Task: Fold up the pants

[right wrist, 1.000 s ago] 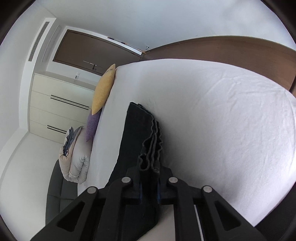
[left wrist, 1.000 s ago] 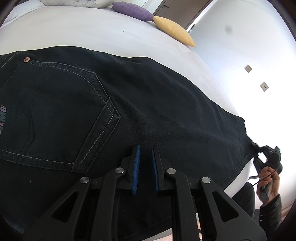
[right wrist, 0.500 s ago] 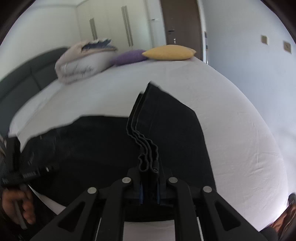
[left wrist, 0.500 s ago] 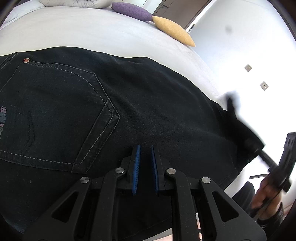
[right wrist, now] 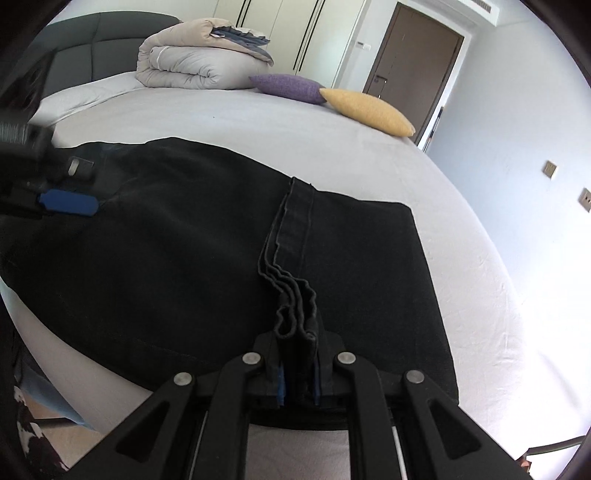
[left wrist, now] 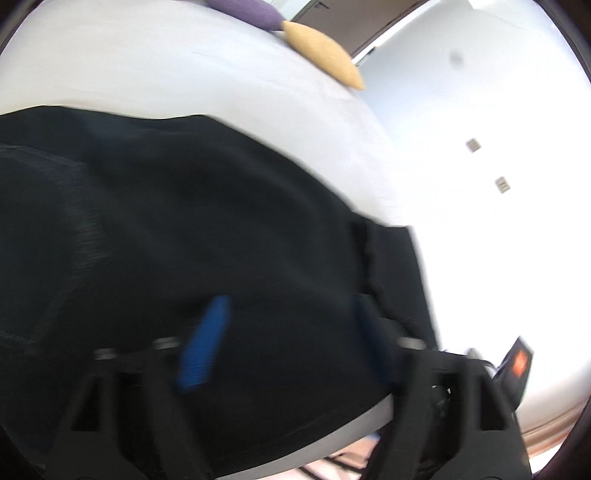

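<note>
The black pants (right wrist: 177, 236) lie across the near part of the bed (right wrist: 229, 114), their lower edge hanging just over the bed's near edge. The leg ends are folded back over the rest of the garment, so the stacked hems (right wrist: 291, 266) run as a ridge across the middle of the cloth, and the fold forms a straight edge toward the bed's right side. The right gripper (right wrist: 297, 373) pinches the near end of those bunched hems between its blue pads, its fingers pressed onto the cloth at the near edge. The left gripper (left wrist: 291, 332) hovers over the pants nearer the left side, fingers spread wide with nothing between them; its view is blurred, though one blue pad (left wrist: 203, 350) shows clearly.

Beyond the pants the white sheet stretches bare to the far side and to the right edge, giving wide room there. At the head of the bed sit a rolled duvet (right wrist: 192, 62), a purple pillow (right wrist: 288, 85) and a yellow pillow (right wrist: 369, 107) touching it. A dark headboard (right wrist: 96, 51), white wardrobes (right wrist: 280, 33) and a brown door (right wrist: 410, 55) stand behind.
</note>
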Demonstrator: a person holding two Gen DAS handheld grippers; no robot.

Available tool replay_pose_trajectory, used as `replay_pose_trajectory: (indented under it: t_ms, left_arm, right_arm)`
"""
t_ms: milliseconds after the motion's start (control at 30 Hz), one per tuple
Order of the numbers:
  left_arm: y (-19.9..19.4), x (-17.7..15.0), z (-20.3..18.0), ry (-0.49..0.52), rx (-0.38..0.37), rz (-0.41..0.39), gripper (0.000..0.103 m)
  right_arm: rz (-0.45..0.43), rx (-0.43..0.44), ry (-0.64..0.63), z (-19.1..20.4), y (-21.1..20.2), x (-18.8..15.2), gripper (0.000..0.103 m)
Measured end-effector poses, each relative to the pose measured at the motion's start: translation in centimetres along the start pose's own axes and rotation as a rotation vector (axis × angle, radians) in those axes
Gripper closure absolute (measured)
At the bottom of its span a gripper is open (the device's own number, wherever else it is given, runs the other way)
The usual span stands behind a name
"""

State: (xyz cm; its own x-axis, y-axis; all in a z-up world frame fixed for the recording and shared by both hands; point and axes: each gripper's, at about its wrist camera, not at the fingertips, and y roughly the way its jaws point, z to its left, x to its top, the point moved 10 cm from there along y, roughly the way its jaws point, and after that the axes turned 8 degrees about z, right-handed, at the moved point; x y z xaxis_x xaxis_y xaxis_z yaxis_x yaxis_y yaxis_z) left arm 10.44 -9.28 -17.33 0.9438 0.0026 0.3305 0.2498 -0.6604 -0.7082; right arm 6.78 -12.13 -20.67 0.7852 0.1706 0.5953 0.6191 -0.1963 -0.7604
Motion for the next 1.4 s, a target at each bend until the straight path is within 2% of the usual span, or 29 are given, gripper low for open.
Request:
replay_pose_trajectory:
  t_ms: [167, 300, 533, 567, 600, 633, 667, 733, 767, 867, 1100, 1233, 1400]
  left_arm:
    - [3.8, 1.4, -3.9, -0.016, -0.077, 0.096, 0.024]
    - [6.7, 2.0, -5.4, -0.084, -0.152, 0.177, 0.024]
    - [9.3, 3.1, -6.8, -0.123, -0.184, 0.239, 0.024]
    - [9.5, 3.0, -6.9, -0.116, -0.182, 0.242, 0.026]
    - [9.5, 3.0, -7.0, -0.104, -0.182, 0.248, 0.043]
    - [9.6, 2.8, -6.9, -0.089, -0.18, 0.265, 0.057]
    - [9.7, 2.6, -6.7, -0.087, -0.172, 0.276, 0.077]
    - [9.1, 2.5, -5.9, -0.078, -0.156, 0.268, 0.083]
    - [8.9, 2.2, -5.9, -0.069, -0.144, 0.263, 0.09]
    - [7.3, 2.4, -4.4, -0.056, -0.13, 0.242, 0.093]
    - [3.0, 3.5, -0.5, -0.029, -0.049, 0.173, 0.094]
    - [1.0, 4.2, 3.0, -0.034, 0.027, 0.148, 0.094]
    - [-0.9, 4.9, 5.4, -0.039, 0.075, 0.121, 0.094]
  right_arm:
    - [-0.062, -0.013, 0.014, -0.5, -1.4, 0.8, 0.091]
    - [-0.085, -0.011, 0.007, -0.4, -2.2, 1.3, 0.091]
    - [-0.099, 0.007, -0.033, 0.8, -3.1, 1.8, 0.091]
    - [-0.1, 0.009, -0.041, 1.0, -3.2, 1.9, 0.091]
    - [-0.102, 0.012, -0.049, 1.3, -3.3, 2.0, 0.091]
    - [-0.105, 0.016, -0.059, 1.7, -3.5, 2.1, 0.091]
    - [-0.108, 0.018, -0.066, 1.9, -3.6, 2.2, 0.091]
    - [-0.114, 0.026, -0.086, 2.5, -3.9, 2.6, 0.091]
    - [-0.119, 0.028, -0.099, 2.8, -4.1, 2.7, 0.091]
    - [-0.127, 0.053, -0.154, 4.7, -4.7, 3.2, 0.091]
    - [-0.165, 0.135, -0.324, 10.2, -5.4, 4.9, 0.09]
    - [-0.159, 0.195, -0.403, 13.9, -5.2, 5.7, 0.09]
    - [-0.142, 0.249, -0.451, 16.9, -4.6, 6.3, 0.09]
